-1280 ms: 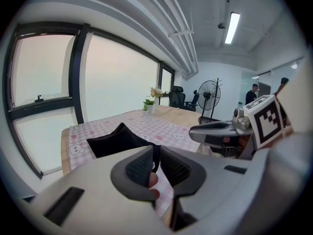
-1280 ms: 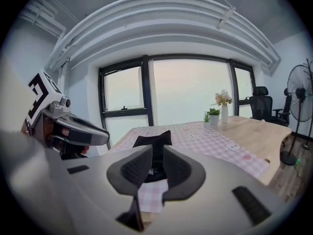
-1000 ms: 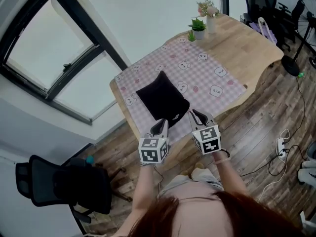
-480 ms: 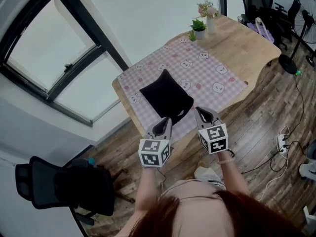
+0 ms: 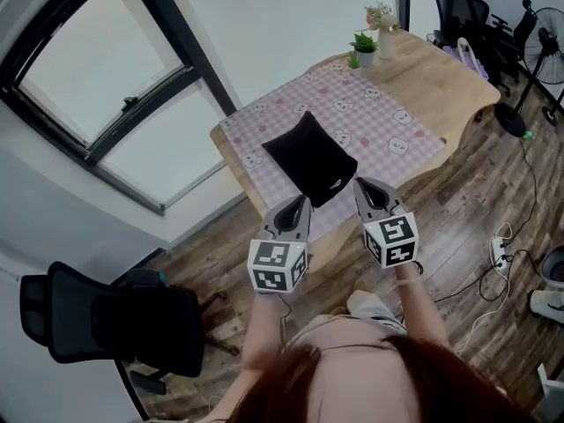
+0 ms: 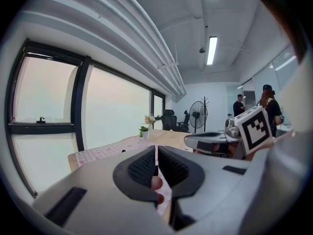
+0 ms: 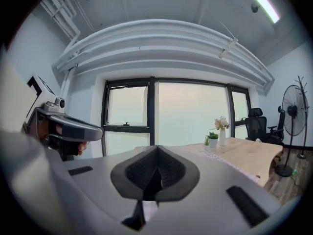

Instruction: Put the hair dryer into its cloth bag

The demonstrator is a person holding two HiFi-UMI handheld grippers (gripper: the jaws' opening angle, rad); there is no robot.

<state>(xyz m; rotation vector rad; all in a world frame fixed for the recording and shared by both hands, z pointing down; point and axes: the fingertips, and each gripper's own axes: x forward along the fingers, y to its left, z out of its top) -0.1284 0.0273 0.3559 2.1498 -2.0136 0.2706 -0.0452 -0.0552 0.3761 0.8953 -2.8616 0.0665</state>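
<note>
The cloth bag is black and roughly square; it lies flat on the pink checked tablecloth, turned so that its corners point along and across the wooden table like a diamond; it sits at the near end of the cloth, close to the table's near edge; its surface is plain, matte and smooth; the corner nearest the person looks gathered, with a small pale mark there, too small to make out; nothing touches the bag.

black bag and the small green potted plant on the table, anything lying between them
Nothing stands between the black bag and the potted plant: only the pink checked tablecloth lies there, as the head view shows.
</note>
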